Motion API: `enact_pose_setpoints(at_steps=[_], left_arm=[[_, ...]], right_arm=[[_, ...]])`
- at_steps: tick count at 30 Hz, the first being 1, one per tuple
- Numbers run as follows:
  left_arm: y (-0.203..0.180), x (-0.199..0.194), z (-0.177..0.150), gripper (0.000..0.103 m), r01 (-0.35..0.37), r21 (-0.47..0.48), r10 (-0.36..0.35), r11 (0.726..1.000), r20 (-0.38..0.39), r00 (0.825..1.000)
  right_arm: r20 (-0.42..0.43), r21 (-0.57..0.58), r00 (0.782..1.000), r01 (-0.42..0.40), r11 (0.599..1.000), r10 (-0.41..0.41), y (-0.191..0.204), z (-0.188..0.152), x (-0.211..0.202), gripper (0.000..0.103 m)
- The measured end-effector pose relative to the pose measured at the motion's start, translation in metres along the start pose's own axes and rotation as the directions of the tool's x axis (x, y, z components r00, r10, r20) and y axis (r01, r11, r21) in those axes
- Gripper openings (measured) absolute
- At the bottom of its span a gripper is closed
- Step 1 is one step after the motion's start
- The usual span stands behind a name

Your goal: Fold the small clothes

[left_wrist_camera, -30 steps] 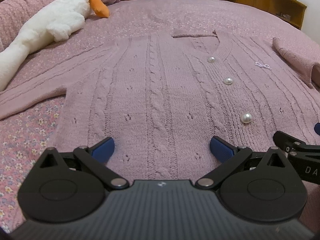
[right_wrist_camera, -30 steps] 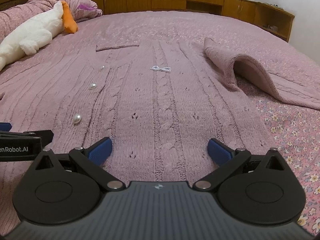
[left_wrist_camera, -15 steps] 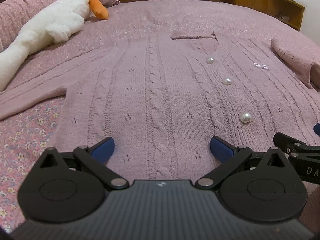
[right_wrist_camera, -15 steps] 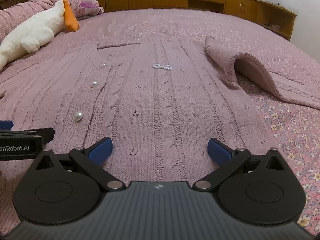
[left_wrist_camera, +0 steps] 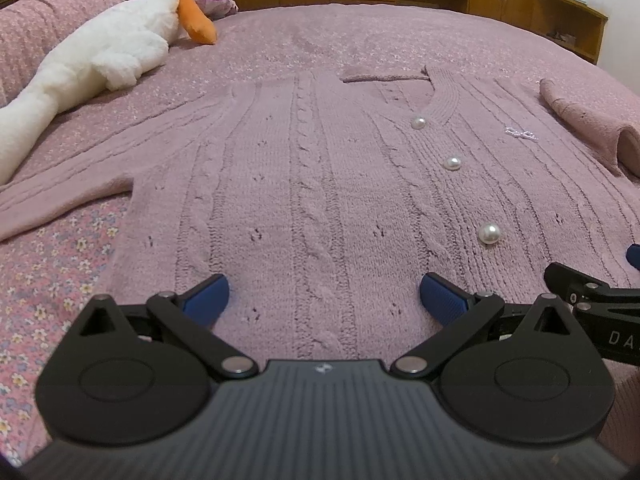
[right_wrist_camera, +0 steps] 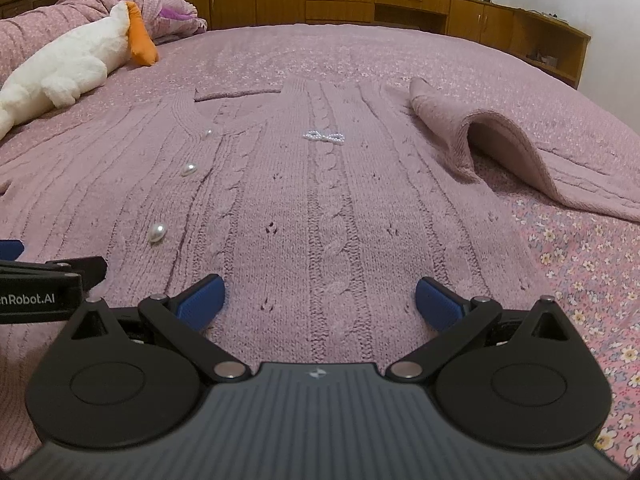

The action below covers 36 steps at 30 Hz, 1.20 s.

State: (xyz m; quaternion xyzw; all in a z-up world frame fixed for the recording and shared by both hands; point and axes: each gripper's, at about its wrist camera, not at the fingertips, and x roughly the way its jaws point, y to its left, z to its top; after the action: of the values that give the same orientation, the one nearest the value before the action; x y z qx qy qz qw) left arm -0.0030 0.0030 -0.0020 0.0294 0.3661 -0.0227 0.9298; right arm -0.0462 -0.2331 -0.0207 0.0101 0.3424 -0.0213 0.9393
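A pink cable-knit cardigan (left_wrist_camera: 312, 184) with pearl buttons (left_wrist_camera: 490, 234) lies flat, front up, on the bed; it also shows in the right wrist view (right_wrist_camera: 320, 208). Its left sleeve (left_wrist_camera: 68, 184) stretches out to the left. Its right sleeve (right_wrist_camera: 492, 148) is folded up in a hump at the right. My left gripper (left_wrist_camera: 324, 296) is open and empty just above the cardigan's lower left half. My right gripper (right_wrist_camera: 320, 300) is open and empty above the lower right half. Each gripper shows at the edge of the other's view.
A white plush goose (left_wrist_camera: 100, 56) with an orange beak lies at the far left of the bed. The pink floral bedspread (right_wrist_camera: 580, 264) shows on both sides of the cardigan. Wooden cabinets (right_wrist_camera: 360, 4) line the far wall.
Both views tilt slightly; the cardigan sits a little lower in the frames. Both grippers stay open and close to the cardigan's lower part.
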Motion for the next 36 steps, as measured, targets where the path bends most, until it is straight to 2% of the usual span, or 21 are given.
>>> enact_pose_setpoints(at_steps=[31, 33, 36], left_arm=[[0.0, 0.001, 0.005, 0.103, -0.008, -0.012, 0.008, 1.0, -0.016, 1.0], [0.0, 0.001, 0.003, 0.103, -0.007, -0.009, 0.007, 1.0, -0.01, 1.0], [0.0, 0.0, 0.001, 0.103, -0.006, -0.005, 0.006, 1.0, -0.002, 1.0]], right_arm=[[-0.003, 0.009, 1.0, -0.016, 1.0, 0.016, -0.003, 0.001, 0.0, 0.103], [-0.012, 0.008, 1.0, -0.027, 1.0, 0.027, -0.006, 0.002, 0.001, 0.103], [-0.055, 0.078, 0.993, -0.1, 0.992, 0.104, -0.022, 0.014, -0.001, 0.103]])
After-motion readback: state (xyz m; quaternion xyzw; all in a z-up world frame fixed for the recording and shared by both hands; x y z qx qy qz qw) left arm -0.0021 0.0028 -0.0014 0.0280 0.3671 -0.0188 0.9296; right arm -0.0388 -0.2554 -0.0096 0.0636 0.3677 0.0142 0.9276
